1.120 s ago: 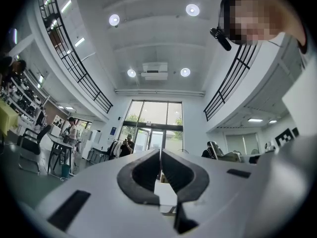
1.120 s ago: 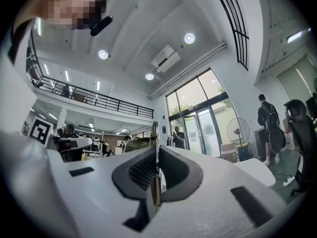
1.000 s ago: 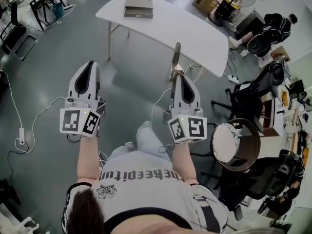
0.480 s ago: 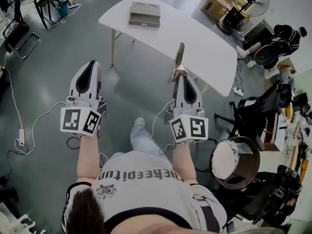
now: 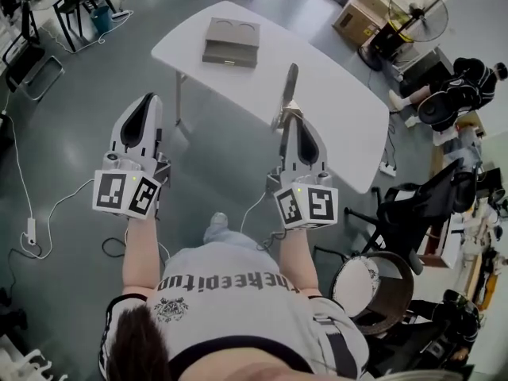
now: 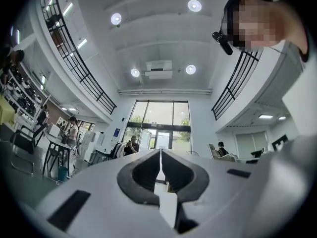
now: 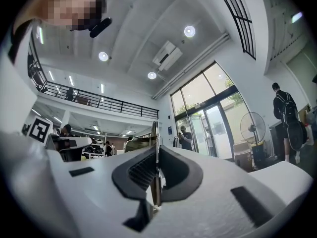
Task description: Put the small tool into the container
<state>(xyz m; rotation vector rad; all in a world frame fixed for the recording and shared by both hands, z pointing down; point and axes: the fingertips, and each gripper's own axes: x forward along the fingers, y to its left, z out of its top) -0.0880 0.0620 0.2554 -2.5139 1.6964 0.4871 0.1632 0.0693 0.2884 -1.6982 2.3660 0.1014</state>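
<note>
The white table (image 5: 341,109) stands ahead of the person on the grey floor. A grey container (image 5: 231,42) with 2 round hollows in its top sits near the table's far end. The person holds both grippers out at chest height, side by side and short of the table. The left gripper (image 5: 144,103) has its 2 jaws pressed together with nothing between them. The right gripper (image 5: 290,120) is clamped tight on the small tool (image 5: 287,92), a thin flat strip of metal that sticks straight out past the jaw tips. From above, the tool's free end lies over the table's near edge, well apart from the container.
</note>
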